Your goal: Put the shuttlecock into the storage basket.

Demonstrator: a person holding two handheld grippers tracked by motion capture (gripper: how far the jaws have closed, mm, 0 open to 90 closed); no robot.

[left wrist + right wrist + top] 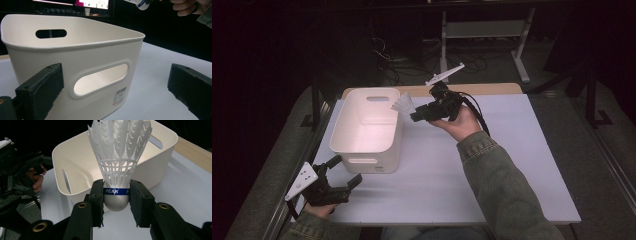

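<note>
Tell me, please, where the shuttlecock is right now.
The shuttlecock is clamped by its cork in the right claw, held above the table just beside the white bin's far right rim in the high view.

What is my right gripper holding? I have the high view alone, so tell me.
Observer: A white shuttlecock. The right gripper pinches its rounded base.
Operator: Read me anything printed on it.
Observer: A blue band around the base reads PEAK.
Operator: Now check the bin from the left gripper's side.
Observer: The left gripper faces the bin with its jaws open. A small printed sticker sits beside the near handle slot.
</note>
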